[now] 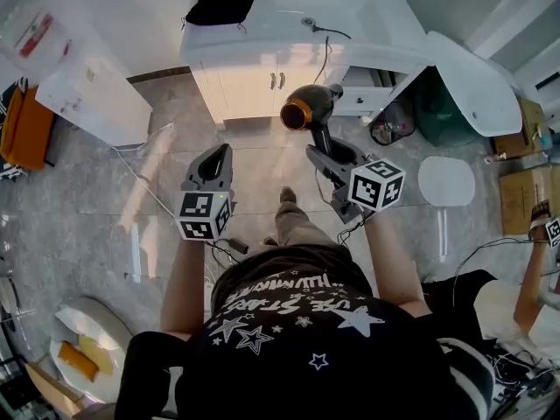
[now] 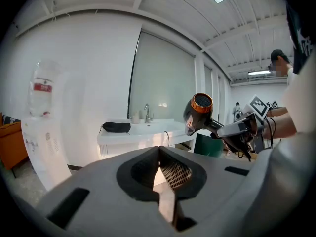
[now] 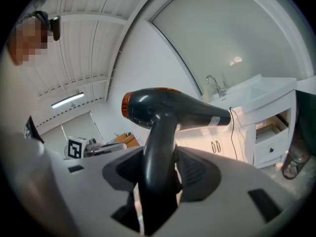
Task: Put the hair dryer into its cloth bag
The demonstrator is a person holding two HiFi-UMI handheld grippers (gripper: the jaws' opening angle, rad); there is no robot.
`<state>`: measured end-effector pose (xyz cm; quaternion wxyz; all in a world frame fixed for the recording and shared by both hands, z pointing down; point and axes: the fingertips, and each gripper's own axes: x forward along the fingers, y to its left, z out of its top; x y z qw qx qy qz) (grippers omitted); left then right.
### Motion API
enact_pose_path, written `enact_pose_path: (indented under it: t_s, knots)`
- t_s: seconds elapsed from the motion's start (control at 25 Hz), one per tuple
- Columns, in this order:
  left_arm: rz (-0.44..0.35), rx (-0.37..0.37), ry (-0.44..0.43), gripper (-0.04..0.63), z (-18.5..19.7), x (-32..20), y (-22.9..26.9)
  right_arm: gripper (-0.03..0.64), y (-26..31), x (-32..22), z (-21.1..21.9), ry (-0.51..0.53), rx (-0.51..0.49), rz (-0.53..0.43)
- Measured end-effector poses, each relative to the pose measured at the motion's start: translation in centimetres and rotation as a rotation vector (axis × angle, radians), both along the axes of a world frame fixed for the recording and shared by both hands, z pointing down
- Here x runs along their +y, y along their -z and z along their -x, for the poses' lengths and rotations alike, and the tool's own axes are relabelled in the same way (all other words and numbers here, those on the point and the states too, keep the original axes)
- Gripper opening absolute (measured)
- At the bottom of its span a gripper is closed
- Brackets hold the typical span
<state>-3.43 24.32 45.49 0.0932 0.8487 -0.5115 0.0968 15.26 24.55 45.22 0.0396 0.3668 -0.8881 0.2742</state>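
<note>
A dark grey hair dryer (image 1: 311, 109) with an orange rear ring is held in the air in front of the vanity. My right gripper (image 1: 328, 153) is shut on its handle (image 3: 157, 167), with the barrel (image 3: 190, 108) lying across above the jaws. The dryer (image 2: 198, 112) also shows at the right of the left gripper view. My left gripper (image 1: 213, 166) hangs to the dryer's left, shut and empty. The black cloth bag (image 1: 220, 3) lies on the far left end of the white vanity top, seen small as the bag (image 2: 116, 127) in the left gripper view.
A white vanity (image 1: 289, 55) with a sink and faucet (image 2: 146, 112) stands ahead; a cord (image 1: 327, 51) hangs down its front. A water dispenser (image 2: 42, 132) stands at the left. A dark bin (image 1: 392, 122), a white stool (image 1: 446, 182) and cardboard boxes (image 1: 525, 191) are at the right.
</note>
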Motion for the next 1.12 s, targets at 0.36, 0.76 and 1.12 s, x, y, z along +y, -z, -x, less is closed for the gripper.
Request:
enact_pose_path:
  t_s: [0.36,0.76,1.12]
  knots:
    - [0.031,0.001,0.017,0.011,-0.2,-0.6,-1.1,0.201,-0.5,-1.1,0.4,0.036,0.029,-0.005]
    - [0.047,-0.017,0.103,0.011,3.1,-9.2,-1.4,0.201,-0.9,-10.7,2.3,0.094,0.004,0.0]
    - [0.049,-0.054,0.171,0.011,2.0,-19.0,0.0,0.201,0.5,-21.9,2.1,0.226,0.025,-0.033]
